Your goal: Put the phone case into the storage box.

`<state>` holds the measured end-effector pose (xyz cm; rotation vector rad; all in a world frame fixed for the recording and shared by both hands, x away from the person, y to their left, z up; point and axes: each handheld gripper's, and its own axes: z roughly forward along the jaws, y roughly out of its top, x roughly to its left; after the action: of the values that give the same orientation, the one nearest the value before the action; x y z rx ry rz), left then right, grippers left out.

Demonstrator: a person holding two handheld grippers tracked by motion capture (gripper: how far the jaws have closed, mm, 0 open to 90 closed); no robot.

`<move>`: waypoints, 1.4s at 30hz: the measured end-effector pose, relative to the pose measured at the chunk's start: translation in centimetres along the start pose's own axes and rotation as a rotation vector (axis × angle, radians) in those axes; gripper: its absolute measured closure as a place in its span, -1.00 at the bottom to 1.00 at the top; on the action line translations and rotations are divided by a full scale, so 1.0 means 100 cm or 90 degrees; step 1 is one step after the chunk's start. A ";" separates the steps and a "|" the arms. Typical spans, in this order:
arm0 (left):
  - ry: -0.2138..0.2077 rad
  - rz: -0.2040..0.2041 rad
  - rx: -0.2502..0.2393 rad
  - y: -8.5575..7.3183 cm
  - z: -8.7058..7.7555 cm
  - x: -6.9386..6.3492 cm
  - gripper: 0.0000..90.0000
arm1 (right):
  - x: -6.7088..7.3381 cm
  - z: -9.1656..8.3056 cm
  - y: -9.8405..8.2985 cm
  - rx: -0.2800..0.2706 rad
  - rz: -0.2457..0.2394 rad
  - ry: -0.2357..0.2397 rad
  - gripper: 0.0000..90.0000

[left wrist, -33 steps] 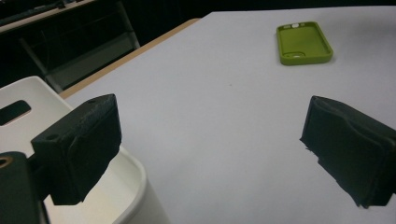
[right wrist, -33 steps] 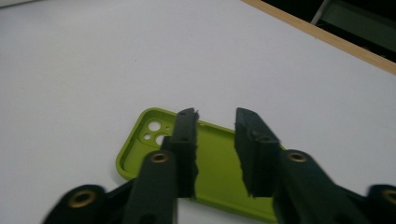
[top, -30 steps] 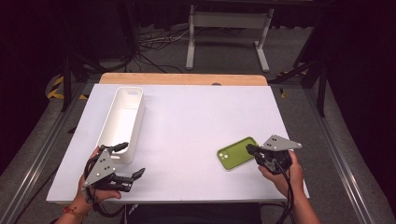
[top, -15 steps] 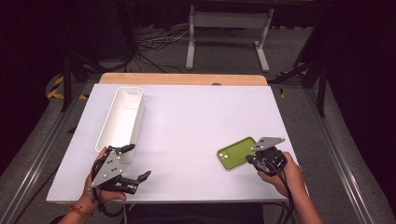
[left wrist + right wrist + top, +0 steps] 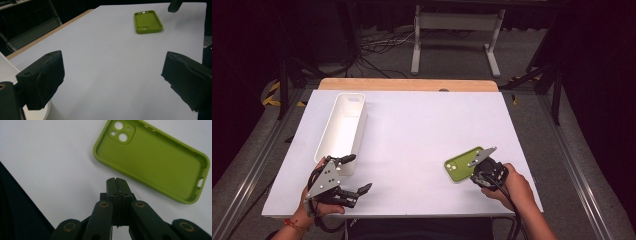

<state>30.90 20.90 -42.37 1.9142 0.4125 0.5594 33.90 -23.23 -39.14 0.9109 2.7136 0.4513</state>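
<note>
In the high view, a long white plastic tray lies left of centre on the white table, with nothing visible inside it. Just below its near end, at the lower left of the frame, the left gripper is held in one hand with its jaws wide apart and nothing between them; in the left gripper view the two black pads stand far from each other over bare tabletop.

To the right, at the lower right of the high view, lies the lime-green soft phone case, flat, hollow side up, with its camera cut-outs toward the upper left of the right gripper view. The right gripper sits at its lower right edge, jaws pressed together on nothing; in the right gripper view its tips are just beside the case's long rim, whether touching I cannot tell.

As I judge it, the work is barely begun: the case is neither gripped nor lifted. If it is meant for the tray, the grasp, carry and placing all remain.
</note>
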 end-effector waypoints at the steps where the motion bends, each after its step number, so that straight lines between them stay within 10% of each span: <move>1: -0.003 -0.005 -0.007 -0.001 0.000 0.000 -0.88 | 0.002 0.002 0.004 0.019 -0.005 0.001 1.00; 13: -0.005 0.005 0.005 0.000 0.001 -0.001 -0.87 | 0.009 0.023 0.020 0.088 -0.046 0.019 1.00; 42: -0.015 -0.011 0.019 -0.003 0.007 0.001 -0.86 | 0.004 0.049 0.049 0.052 -0.051 0.007 1.00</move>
<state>31.32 20.55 -42.84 1.9423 0.4253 0.5216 37.79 -18.22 -41.92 0.8191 2.7844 0.3318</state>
